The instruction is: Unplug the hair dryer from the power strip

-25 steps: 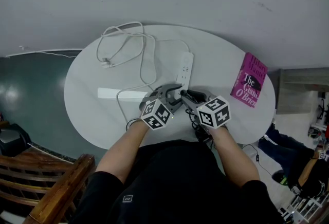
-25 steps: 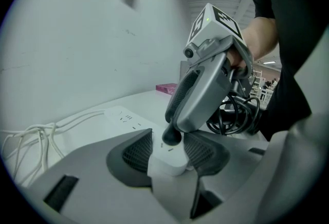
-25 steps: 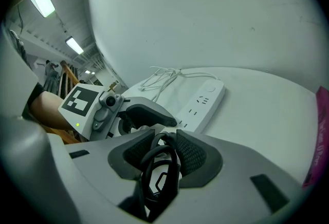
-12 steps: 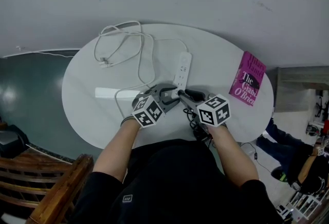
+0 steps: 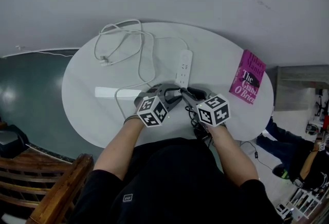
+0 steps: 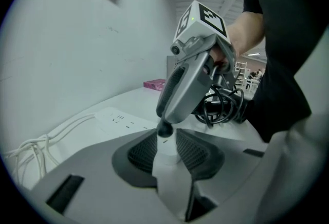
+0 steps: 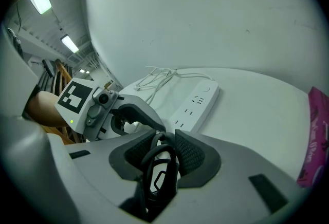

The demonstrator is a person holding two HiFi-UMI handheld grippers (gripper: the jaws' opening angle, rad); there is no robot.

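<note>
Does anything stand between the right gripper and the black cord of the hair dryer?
Nothing visible does: the black cord already sits between the jaws of the right gripper, which have just been closing on it.

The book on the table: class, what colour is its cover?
Magenta book with dark lettering; clearest in the head view.

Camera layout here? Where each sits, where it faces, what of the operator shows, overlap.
Head view: on the person's head, facing steeply down at the table; forearms, torso, left claw, right claw show.
Left gripper view: on the left claw, along its jaws gripping a white piece; right claw and hand show.
Right gripper view: on the right claw, along its jaws gripping a black cord; left claw shows.
Shared: power strip, pink book in all three. Both claws' jaws have just been closing.
</note>
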